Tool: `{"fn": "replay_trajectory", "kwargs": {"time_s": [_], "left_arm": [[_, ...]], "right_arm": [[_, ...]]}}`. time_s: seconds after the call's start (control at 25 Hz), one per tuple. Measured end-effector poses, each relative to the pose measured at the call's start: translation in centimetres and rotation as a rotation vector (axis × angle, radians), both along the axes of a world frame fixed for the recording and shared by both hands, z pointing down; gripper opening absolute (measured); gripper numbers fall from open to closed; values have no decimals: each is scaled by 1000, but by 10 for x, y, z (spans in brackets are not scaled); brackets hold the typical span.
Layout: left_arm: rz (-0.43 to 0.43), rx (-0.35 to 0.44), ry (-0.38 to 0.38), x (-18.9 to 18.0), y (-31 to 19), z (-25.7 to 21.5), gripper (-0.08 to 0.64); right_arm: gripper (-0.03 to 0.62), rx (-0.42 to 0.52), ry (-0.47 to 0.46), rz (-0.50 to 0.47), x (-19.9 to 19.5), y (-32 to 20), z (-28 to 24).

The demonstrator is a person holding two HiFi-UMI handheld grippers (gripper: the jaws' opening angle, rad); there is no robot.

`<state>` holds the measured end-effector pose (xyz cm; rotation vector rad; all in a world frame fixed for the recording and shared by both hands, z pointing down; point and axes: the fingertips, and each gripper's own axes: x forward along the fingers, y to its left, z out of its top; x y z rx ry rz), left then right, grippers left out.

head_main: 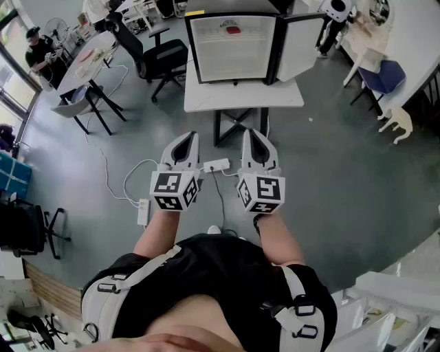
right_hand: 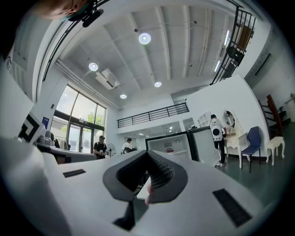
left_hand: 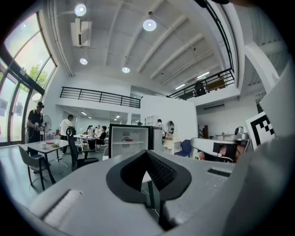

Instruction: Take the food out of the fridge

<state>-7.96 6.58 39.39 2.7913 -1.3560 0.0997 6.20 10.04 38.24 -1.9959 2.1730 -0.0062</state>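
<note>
Left jaws: the left gripper (left_hand: 148, 156) is clenched, its pads meeting with nothing between them.
Right jaws: the right gripper (right_hand: 147, 159) is clenched too, and empty.
Around the grippers: they are held side by side and about level. A white power strip (head_main: 217, 165) lies on the floor below and shows between them.
Fridge: a small black fridge (head_main: 194, 48) stands on a white table (head_main: 240, 97) at the far side, well apart from both grippers. Its door (head_main: 300, 42) is swung open to the right.
Food: a red item (head_main: 234, 29) sits on the fridge's upper shelf, towards the middle. What it is I cannot tell from here.
Step in hand: I'd judge it the approach, with nothing taken out yet.
Doing it well: walk in square to the open front and release one gripper's jaws before they pass the frame. Come in level above the shelf, close across the red item's sides, then draw straight back clear of the door.
Writing: none readable. There are only the black-and-white squares on the marker cubes (head_main: 173, 187), and a yellow patch (head_main: 194, 12) on the fridge top too small to read.
</note>
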Motion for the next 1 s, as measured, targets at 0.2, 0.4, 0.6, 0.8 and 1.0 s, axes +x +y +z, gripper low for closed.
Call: {"fn": "replay_trajectory", "kwargs": {"time_s": [0.2,0.4,0.6,0.8,1.0], "left_arm": [[11,9,-7,2,0,-2,3],[20,3,-2,2,-4,-2,3],[25,5,-1,-6,-13,-2,3],[32,12,-5,-18,-28,-2,3],[64,18,-1,-29,-42,0,3]], "right_arm": [[8,2,4,-2,-3,0,1],[8,-11,19,-19,-9,-2,3],[8,-17,16,-15,-19,-12,2],[8,-14,20,-4,-34,-24,2],[8,-4,18,28,-48,-37,5]]}}
